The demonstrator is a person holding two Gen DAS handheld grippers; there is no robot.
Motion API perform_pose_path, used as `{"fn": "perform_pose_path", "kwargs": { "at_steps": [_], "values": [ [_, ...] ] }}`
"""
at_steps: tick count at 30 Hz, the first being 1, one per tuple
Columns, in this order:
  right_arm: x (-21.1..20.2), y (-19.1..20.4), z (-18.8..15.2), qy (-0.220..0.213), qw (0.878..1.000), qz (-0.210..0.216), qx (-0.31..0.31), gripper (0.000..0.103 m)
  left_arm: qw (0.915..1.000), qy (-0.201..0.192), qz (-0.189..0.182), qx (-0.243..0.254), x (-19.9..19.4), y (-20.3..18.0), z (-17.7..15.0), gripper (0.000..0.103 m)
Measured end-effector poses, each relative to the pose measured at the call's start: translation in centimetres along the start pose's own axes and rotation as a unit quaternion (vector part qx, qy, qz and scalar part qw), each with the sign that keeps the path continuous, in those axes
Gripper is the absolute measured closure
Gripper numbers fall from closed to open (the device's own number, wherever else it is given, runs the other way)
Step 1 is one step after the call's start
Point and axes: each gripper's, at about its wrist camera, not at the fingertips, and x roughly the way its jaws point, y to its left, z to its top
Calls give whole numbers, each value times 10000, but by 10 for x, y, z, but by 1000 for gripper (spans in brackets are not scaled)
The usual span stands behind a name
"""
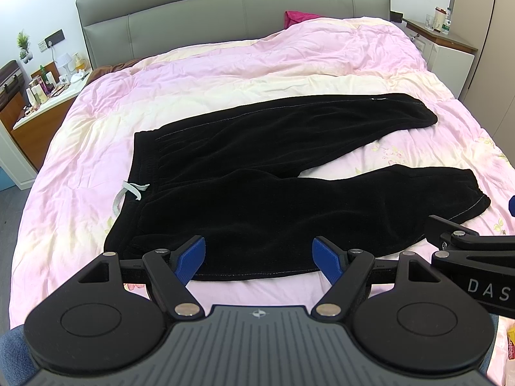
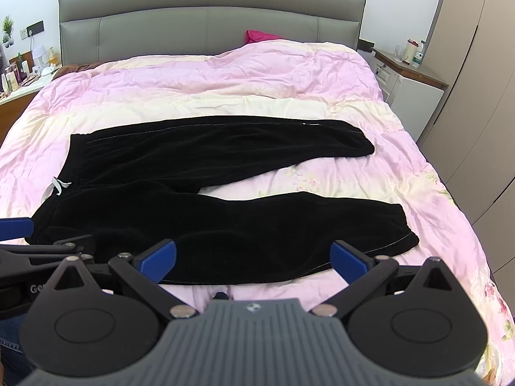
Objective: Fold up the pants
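Currently the black pants (image 1: 257, 173) are lying flat on the pink duvet (image 1: 225, 74), their near edge sitting just ahead of both sets of spread jaws (legs parted, waistband off to the left). Left gripper (image 1: 259, 257) and right gripper (image 2: 252, 257) are hovering released, gripping nothing.

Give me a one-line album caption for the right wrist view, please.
Open right gripper hovers at the near edge of black pants spread flat on a pink quilt.
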Motion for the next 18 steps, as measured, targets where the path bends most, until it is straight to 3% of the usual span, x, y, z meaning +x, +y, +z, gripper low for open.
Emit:
{"fn": "perform_pose_path", "kwargs": {
  "at_steps": [18],
  "values": [
    [2,1,0,-7,10000,-13,-11,5,10000,7,-5,-1,0,1,0,14]
  ]
}}
